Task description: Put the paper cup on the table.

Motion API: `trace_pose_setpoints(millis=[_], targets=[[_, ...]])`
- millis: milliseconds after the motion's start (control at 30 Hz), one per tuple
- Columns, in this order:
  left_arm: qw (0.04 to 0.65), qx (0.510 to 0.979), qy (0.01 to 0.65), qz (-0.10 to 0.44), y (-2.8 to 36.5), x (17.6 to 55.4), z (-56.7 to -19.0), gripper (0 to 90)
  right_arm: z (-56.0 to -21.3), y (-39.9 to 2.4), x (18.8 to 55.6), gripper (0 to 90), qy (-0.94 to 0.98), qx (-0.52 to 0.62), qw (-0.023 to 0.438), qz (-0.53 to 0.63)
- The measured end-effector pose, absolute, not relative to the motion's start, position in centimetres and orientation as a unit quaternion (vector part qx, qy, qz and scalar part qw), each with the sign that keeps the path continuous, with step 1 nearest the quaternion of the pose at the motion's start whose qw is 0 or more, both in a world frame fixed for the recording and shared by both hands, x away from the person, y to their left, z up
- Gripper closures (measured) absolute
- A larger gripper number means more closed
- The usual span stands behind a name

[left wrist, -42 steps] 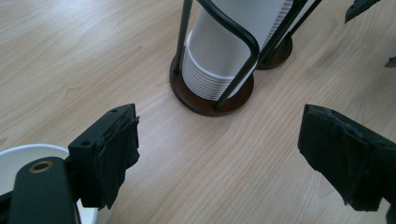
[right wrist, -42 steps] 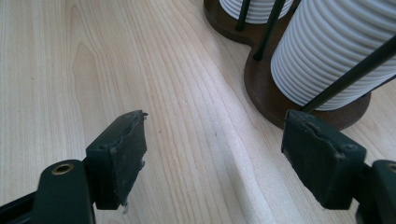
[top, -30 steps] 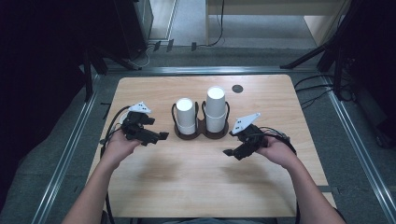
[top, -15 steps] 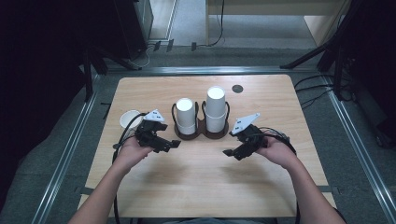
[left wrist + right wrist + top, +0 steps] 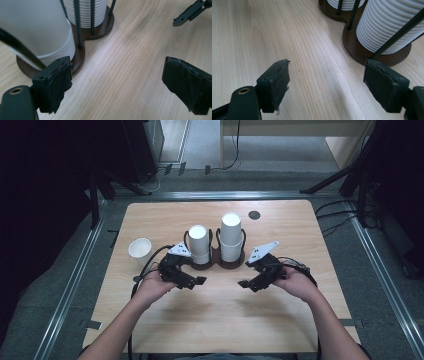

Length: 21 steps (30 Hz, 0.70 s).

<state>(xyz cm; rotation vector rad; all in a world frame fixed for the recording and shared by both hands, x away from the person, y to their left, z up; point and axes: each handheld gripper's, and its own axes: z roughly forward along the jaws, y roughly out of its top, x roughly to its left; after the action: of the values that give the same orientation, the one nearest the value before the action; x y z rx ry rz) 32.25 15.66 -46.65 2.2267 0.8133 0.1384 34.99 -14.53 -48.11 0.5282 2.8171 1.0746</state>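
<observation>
The desk (image 5: 220,320) is pale blond wood with fine, darker grain lines running along it. On it stands a dark brown wooden holder (image 5: 216,264) with thin black wire uprights, carrying two stacks of white cups: the left stack (image 5: 199,244) and the right stack (image 5: 230,236), both ribbed with close horizontal rings low down. A single white cup (image 5: 140,248) sits apart, off-white inside. The left tongs (image 5: 192,283) and right tongs (image 5: 250,284) are matt black with dark grey pads (image 5: 60,82), each topped by a light grey plate. A small black disc (image 5: 254,214) marks the desk's far side. The surrounding floor (image 5: 385,290) is grey.
</observation>
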Motion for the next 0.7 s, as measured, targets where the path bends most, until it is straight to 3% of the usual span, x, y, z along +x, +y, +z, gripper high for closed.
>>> trace_pose_setpoints(millis=[700], targets=[[0.381, 0.878, 0.286, 0.042, 12.1, 32.2, -47.1, 9.4, -48.4, -14.8, 34.3, 21.0, 0.923, 0.17, 0.055, 0.341]])
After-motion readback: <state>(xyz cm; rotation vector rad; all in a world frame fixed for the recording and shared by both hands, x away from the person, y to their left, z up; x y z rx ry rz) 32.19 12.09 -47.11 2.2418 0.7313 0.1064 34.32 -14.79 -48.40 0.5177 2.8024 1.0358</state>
